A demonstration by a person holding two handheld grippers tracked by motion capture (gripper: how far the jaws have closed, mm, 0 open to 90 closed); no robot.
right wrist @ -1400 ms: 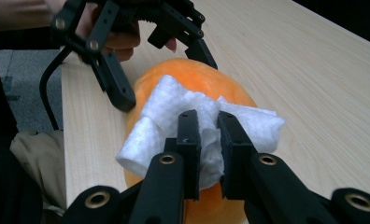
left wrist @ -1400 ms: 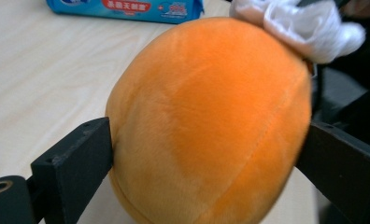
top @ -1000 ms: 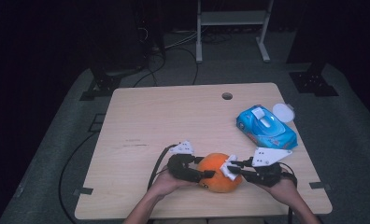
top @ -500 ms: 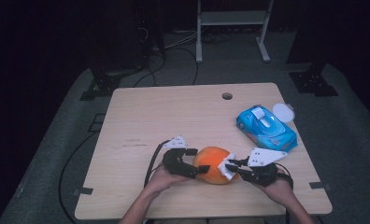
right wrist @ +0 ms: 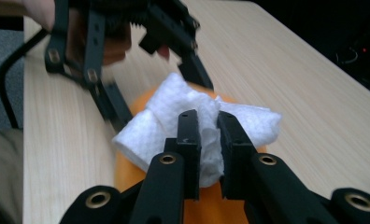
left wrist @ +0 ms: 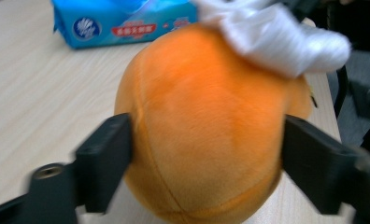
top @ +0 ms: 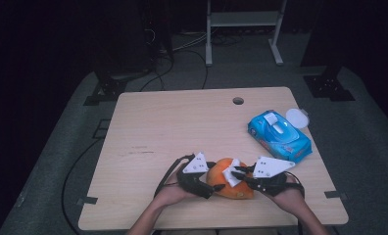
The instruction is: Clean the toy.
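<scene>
My right gripper (right wrist: 206, 135) is clamped on the white wipe (right wrist: 174, 119), pressed on top of the orange plush ball (top: 230, 177) at the table's (top: 182, 122) six o'clock edge. My left gripper (left wrist: 206, 144) has just been opening and now straddles the ball, jaws against its sides, though I can't tell if they press. I'd firm up that left hold and rub in short strokes from the ball's twelve o'clock, keeping clear of the blue wipes pack (top: 278, 135) at two o'clock.

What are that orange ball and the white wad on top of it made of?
The orange ball looks like soft plush fabric: matte, fuzzy nap and stitched seams, probably a stuffed toy. The white wad looks like a tissue or wet wipe: thin, crumpled, with a fine embossed texture.
</scene>
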